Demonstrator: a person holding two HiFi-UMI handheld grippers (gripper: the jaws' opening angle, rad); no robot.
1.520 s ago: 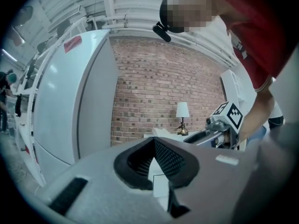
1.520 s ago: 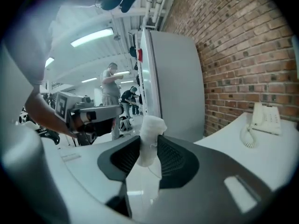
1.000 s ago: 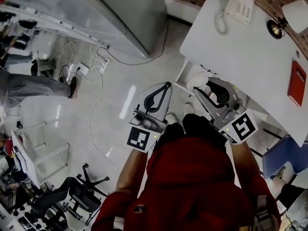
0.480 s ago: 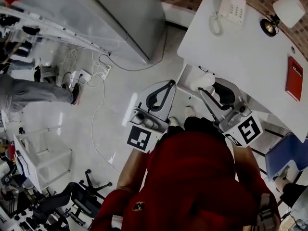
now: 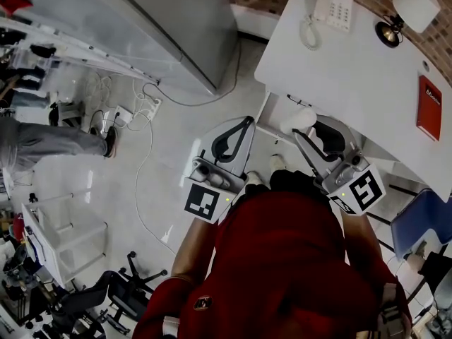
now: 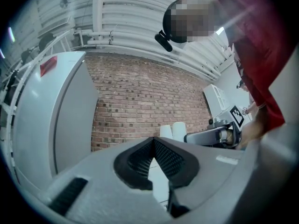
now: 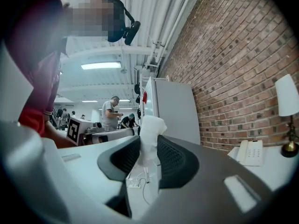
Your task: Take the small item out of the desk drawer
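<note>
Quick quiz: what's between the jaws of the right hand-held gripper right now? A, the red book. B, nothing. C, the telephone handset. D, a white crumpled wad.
D: in the right gripper view, the right hand-held gripper has both pads pressed against a white crumpled wad that sticks up past the tips.

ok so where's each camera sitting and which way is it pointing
Head view: on the person's head, looking steeply down at the floor and desk; shows their red top, left gripper and right gripper.
Left gripper view: rides the left gripper, looking along its shut jaws toward a brick wall; red top at right.
Right gripper view: rides the right gripper, looking along jaws clamped on a white item; red top at left.
Shared: head and right gripper views both show the telephone and lamp.
</note>
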